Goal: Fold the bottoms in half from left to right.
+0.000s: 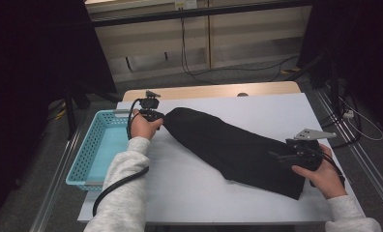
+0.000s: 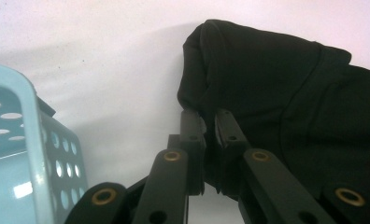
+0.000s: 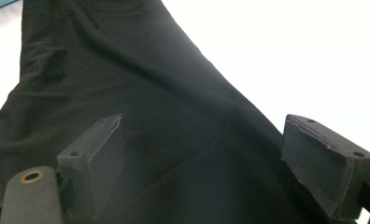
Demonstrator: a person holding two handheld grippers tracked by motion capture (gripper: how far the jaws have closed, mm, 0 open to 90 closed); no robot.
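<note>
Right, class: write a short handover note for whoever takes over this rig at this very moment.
Left gripper: jaws nearly closed, pinching the far-left end of the black garment, beside the light blue basket.
Right gripper: jaws wide open over the garment's near-right end, gripping nothing.
Garment lies long and folded, diagonally across the white table; the basket stands at the table's left edge.
Done: garment laid out, left end gripped.
Left, probably: close the right gripper, then fold or move the garment.
</note>
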